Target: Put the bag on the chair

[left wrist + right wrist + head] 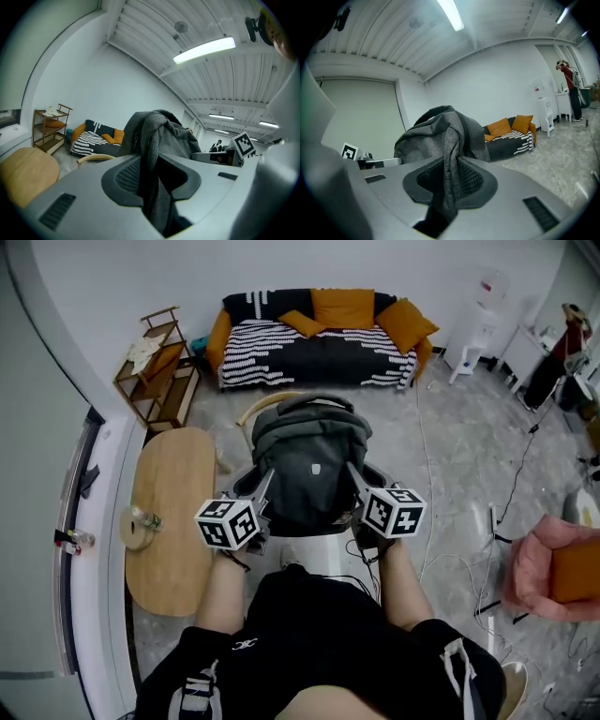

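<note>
Two tools share one load here, each clamped on its own side of it. At the far left of the head view a light oval wooden worktop (173, 521) stands on the floor just beside the chair, and it plays no part in the work.

Next comes the left tool (266, 486). The left gripper view shows its jaws pinching a fold of grey strap fabric, bunched against the ribbed pads (129, 176) and running up to the pack. The dark grey fabric backpack (314, 460) stands upright between the two tools. It is directly over the seat of the pale chair with a curved wooden back rail (255, 412), and the rail shows behind the bag's top, at the seat's far edge. The right tool (353, 476) grips the matching strap on the other side, with fabric likewise squeezed between its jaws.

Taking both sides is probably meant to hold the pack level and upright, so that it can settle squarely on the seat and not tip off an edge.

The bag covers most of the seat, so I cannot tell whether its base already rests there or hangs just above. The person's arms and dark clothing cut off the seat's near edge. Neither gripper view shows the seat at all.
</note>
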